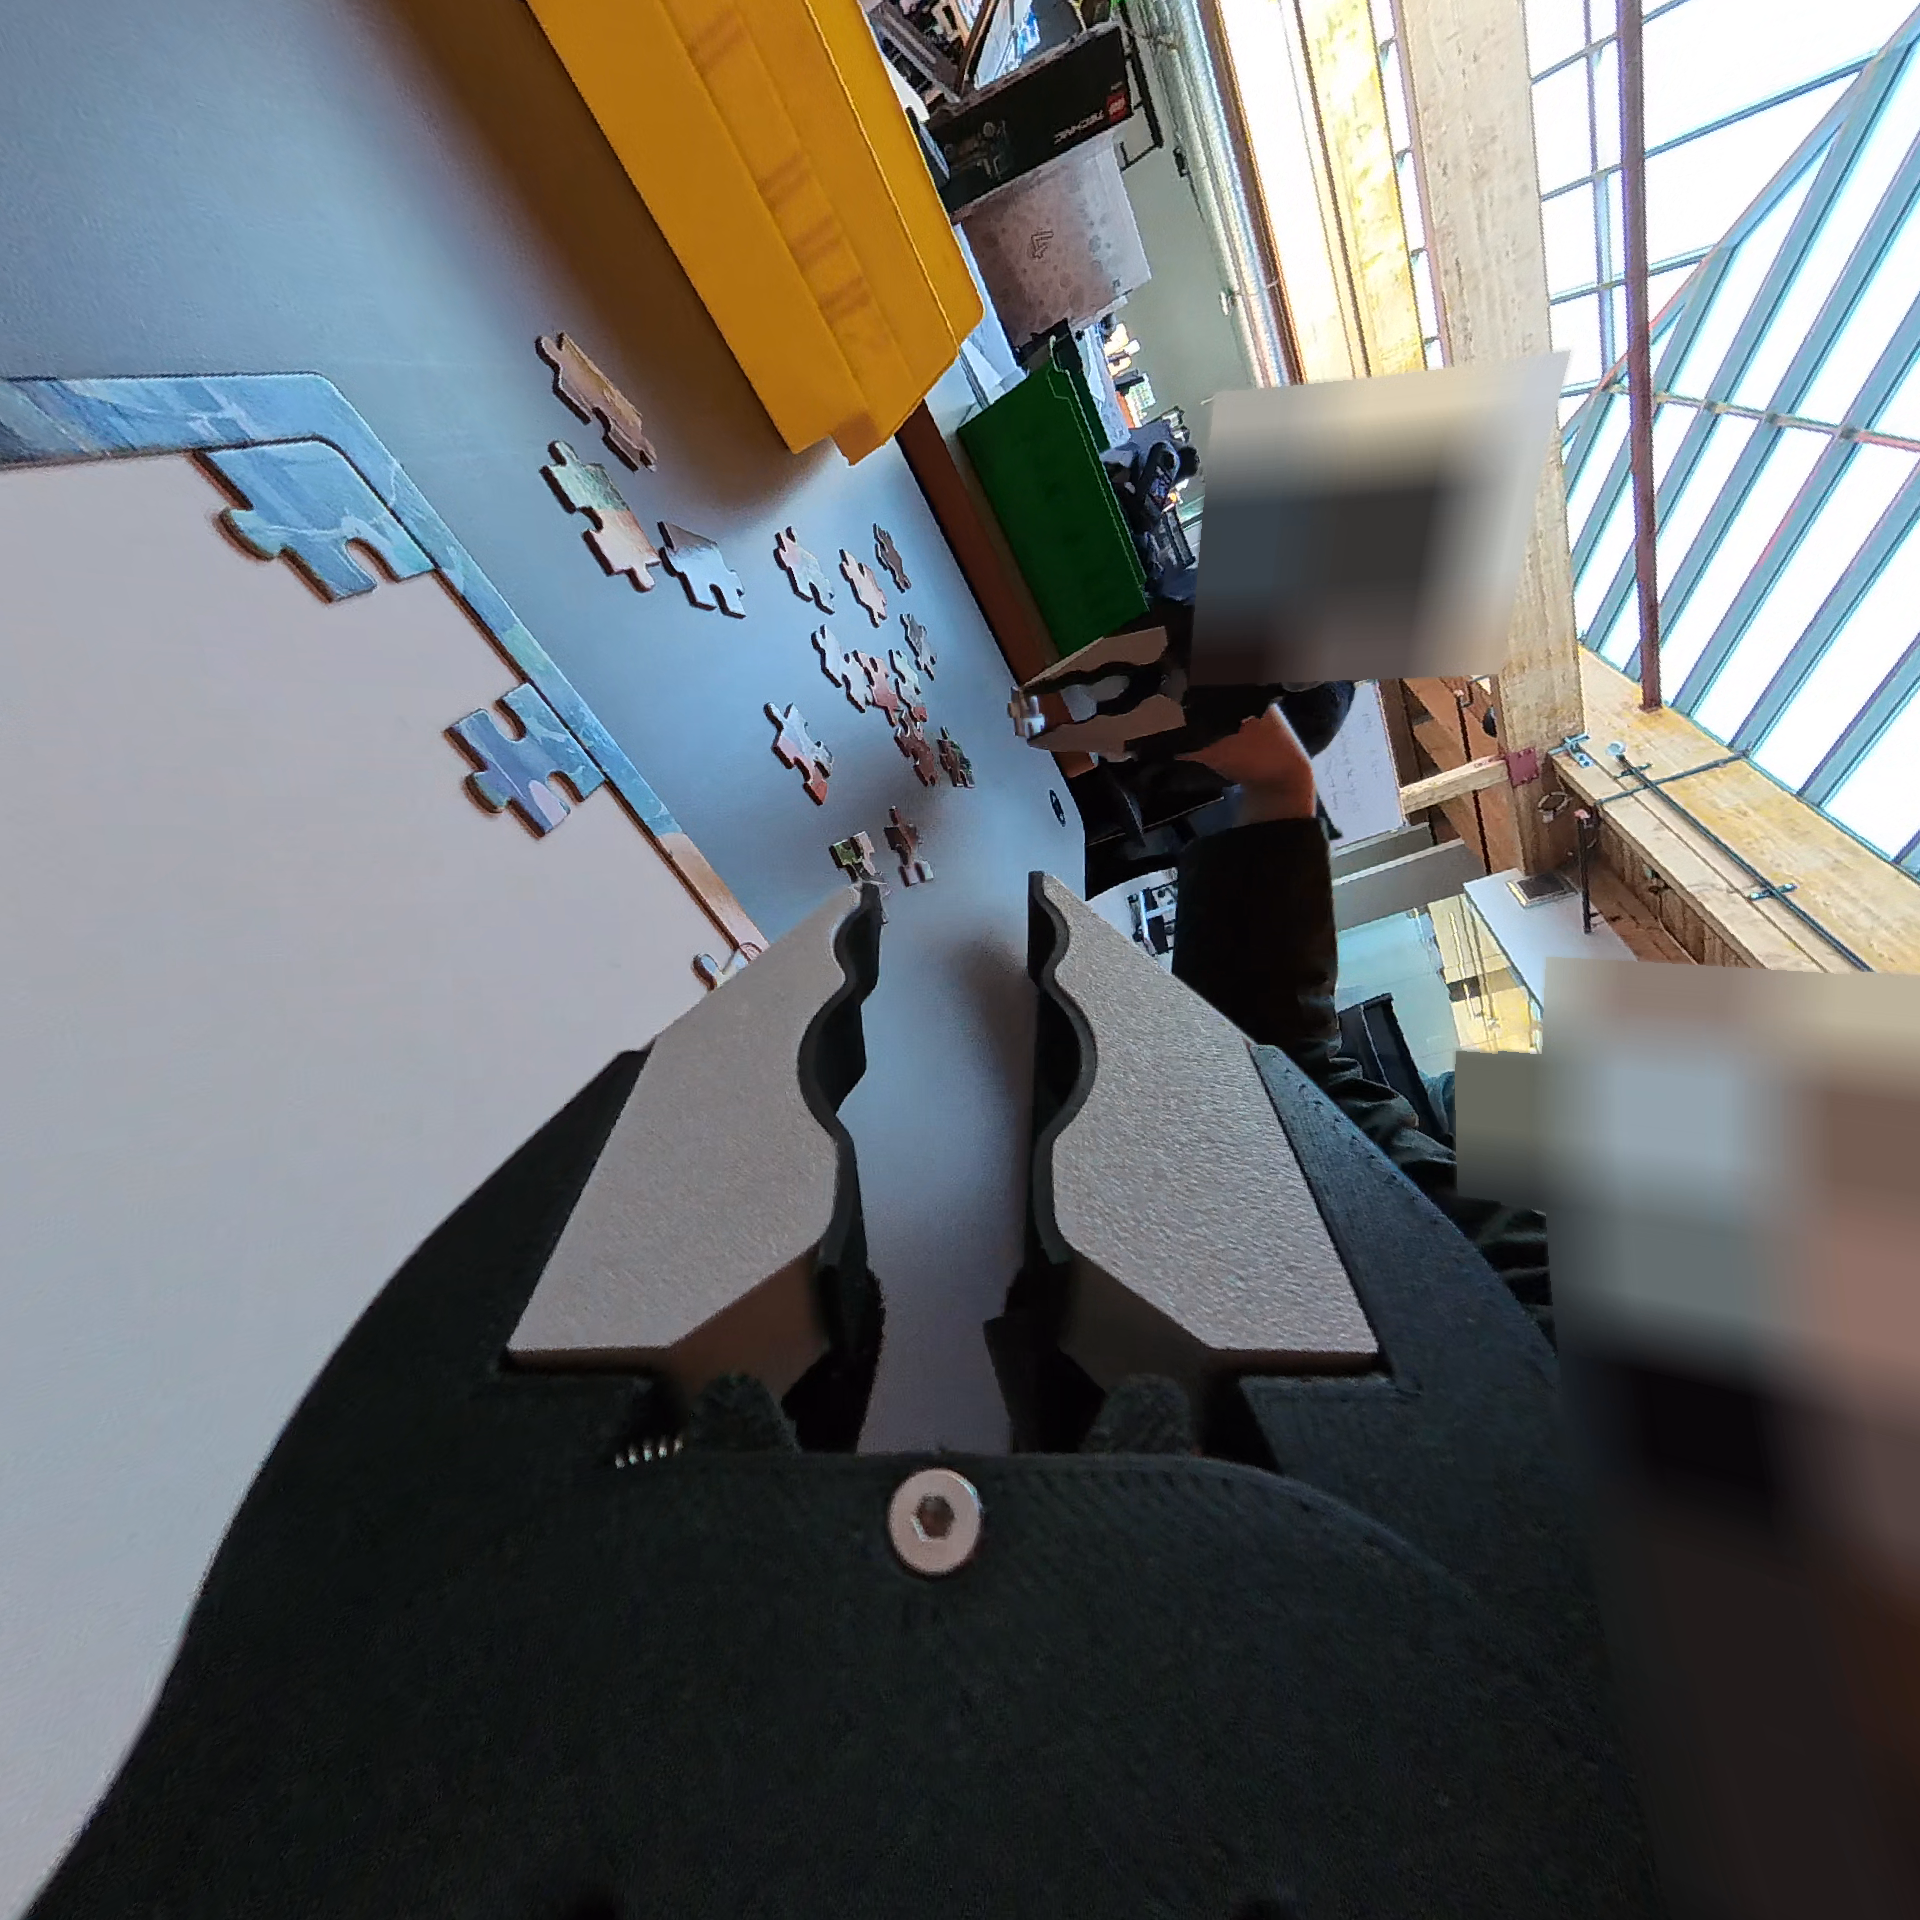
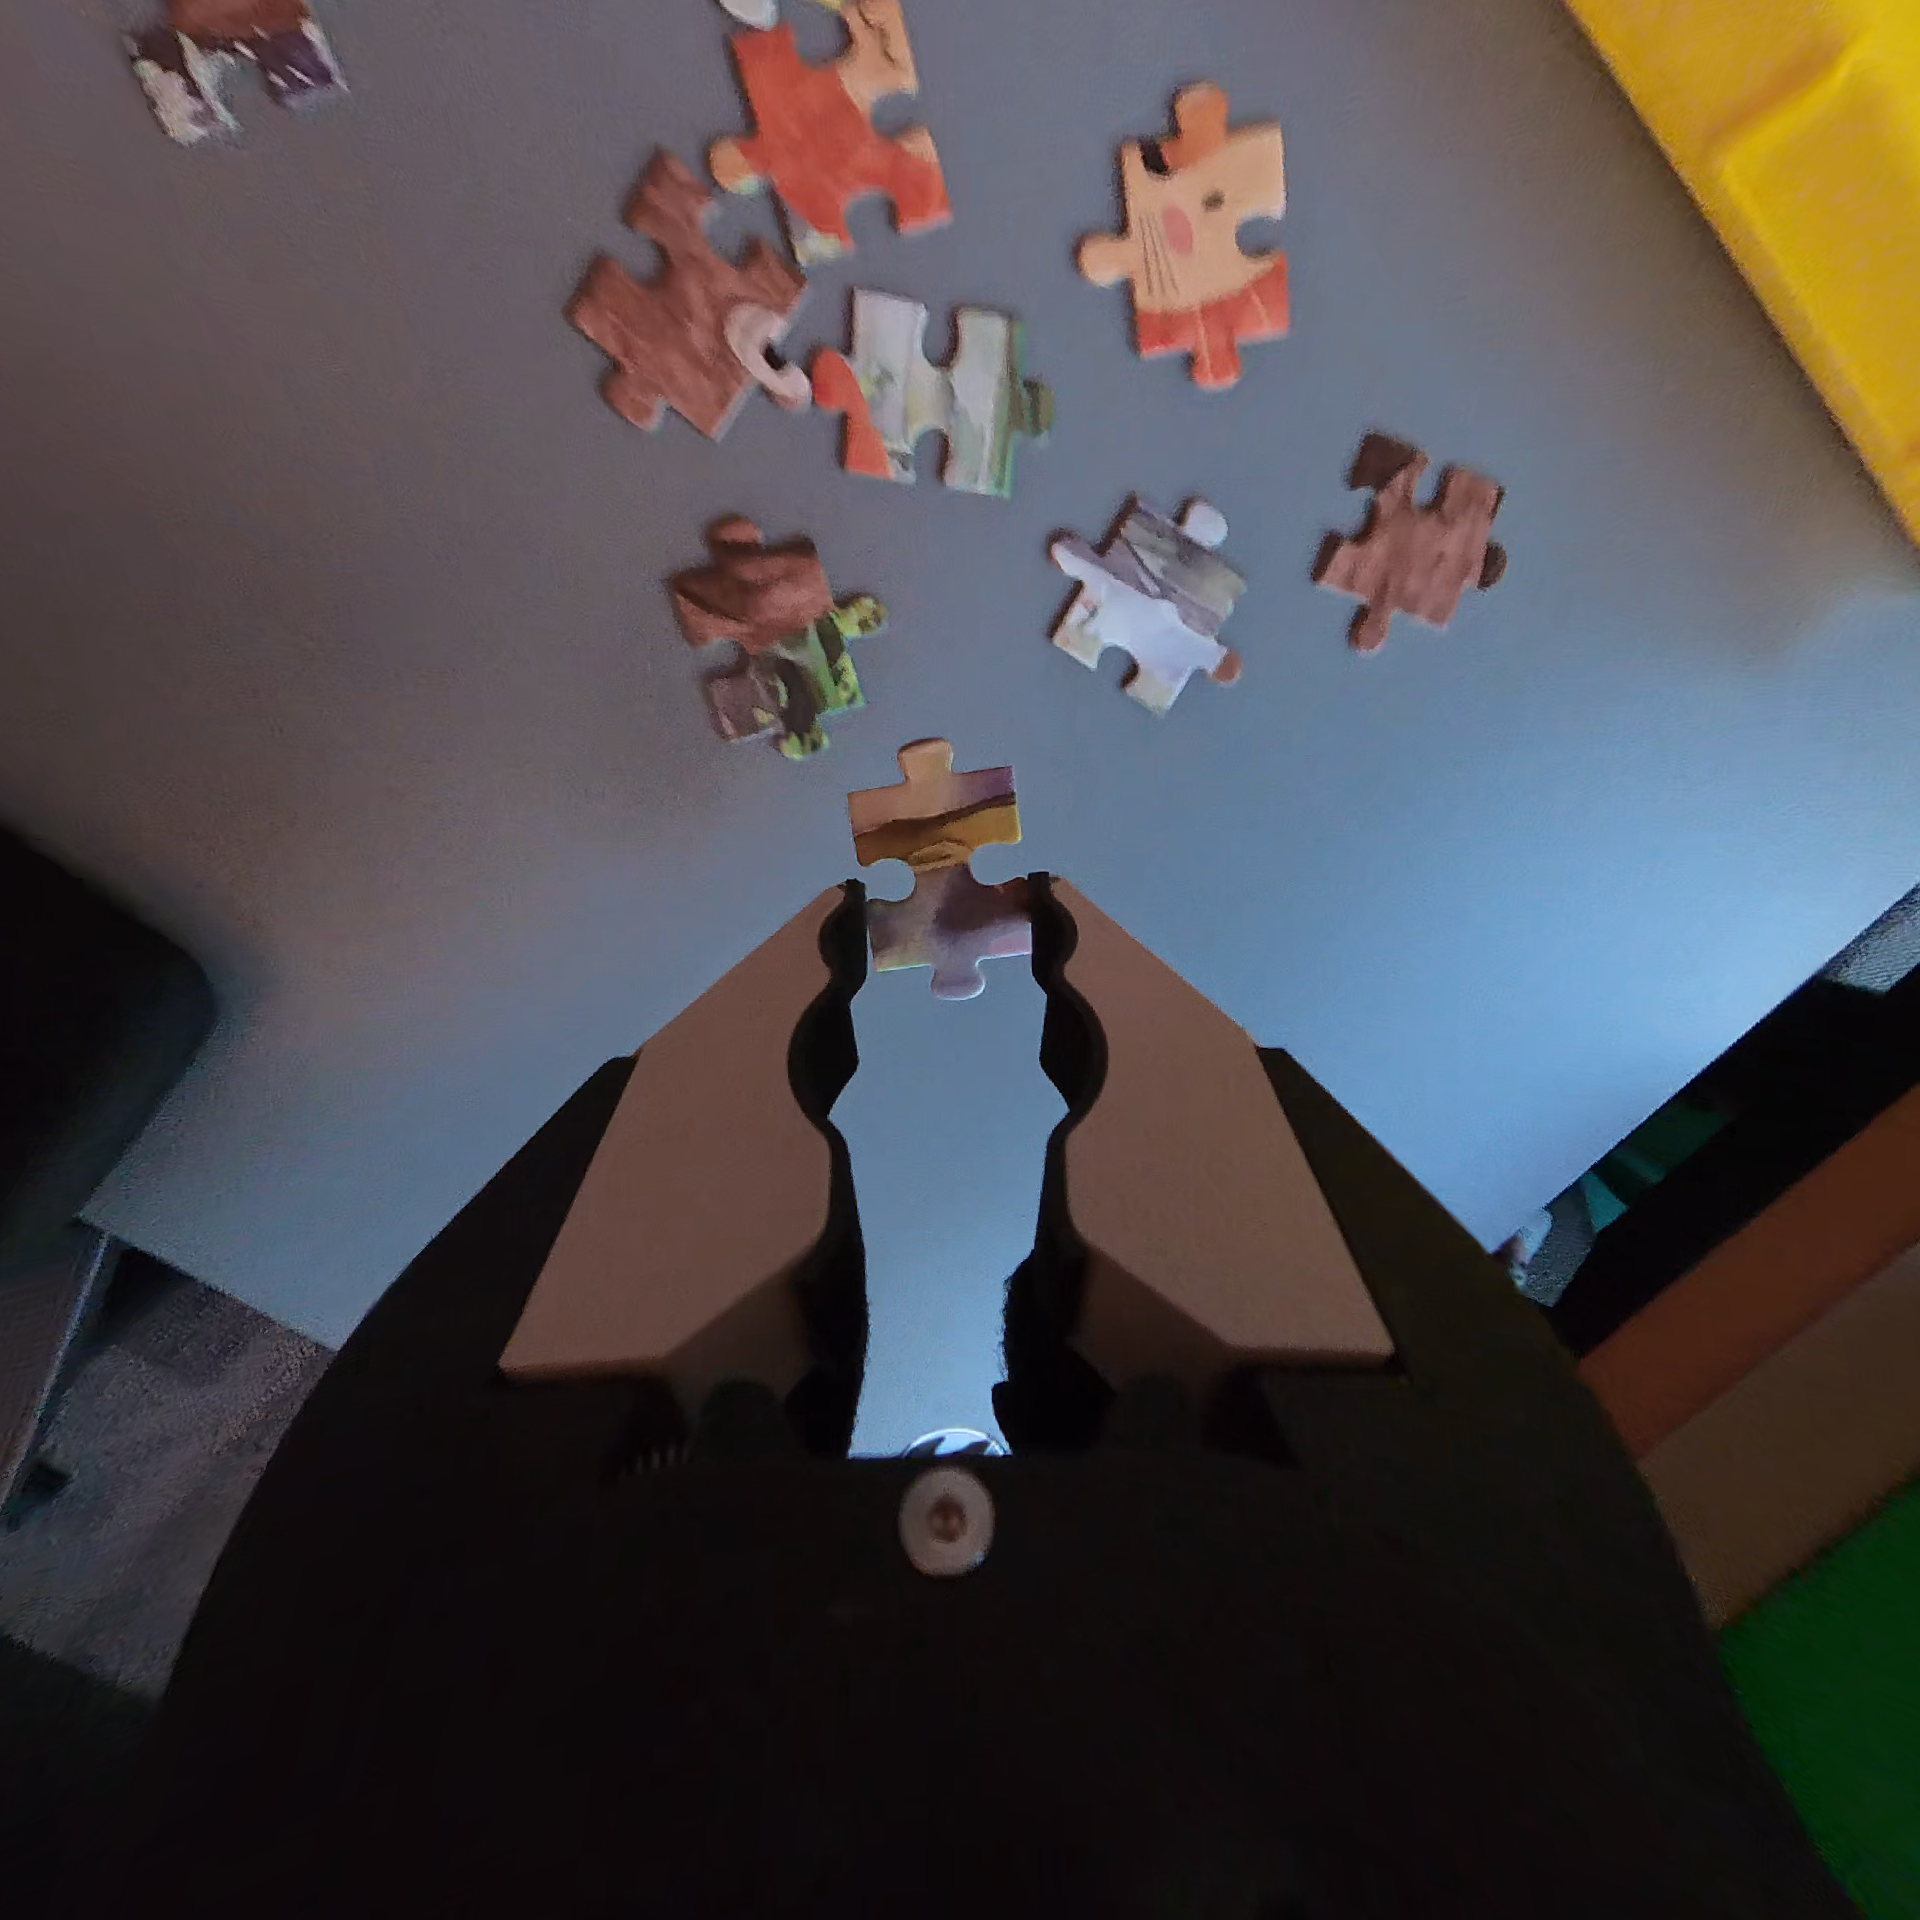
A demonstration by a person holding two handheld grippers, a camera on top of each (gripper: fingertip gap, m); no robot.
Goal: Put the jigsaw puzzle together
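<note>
Grey tabletop (image 1: 260,208) filled most of the left wrist view, which was rolled sideways. The left gripper (image 1: 954,896) hung above it with its tan fingers (image 1: 727,1122) set a moderate gap apart and nothing between them. Off to its left lay the puzzle board (image 1: 208,831), pale inside a blue-patterned frame, with a blue corner piece (image 1: 312,520) and a second blue piece (image 1: 525,764) already seated against that frame. Ahead of the fingertips a scatter of loose pieces (image 1: 873,665) lay on the table, the nearest two just beyond the left fingertip. Farther ahead and to the left sat a yellow bin (image 1: 790,208), with a green box (image 1: 1049,509) past the table's edge. Ahead and slightly right, the right gripper (image 1: 1101,696) showed small at the table edge, with something pale at its tips that was too small to make out.

In the right wrist view the right gripper (image 2: 948,883) pointed down at the same grey table (image 2: 312,623). A joined pair of pieces (image 2: 940,862), yellow-brown above and purple-grey below, sat at the fingertips, the lower one between the black pads (image 2: 850,935) and touching both. Whether it was lifted clear of the table cannot be told. Beyond it lay more pieces: a brown-and-green one (image 2: 774,634) ahead-left, a white one (image 2: 1148,603) ahead-right, a brown one (image 2: 1413,545) farther right, an orange cat-face piece (image 2: 1195,239) beyond, and a touching cluster (image 2: 810,270) of orange, brown and pale pieces. The yellow bin's edge (image 2: 1787,187) crossed the far right corner.
</note>
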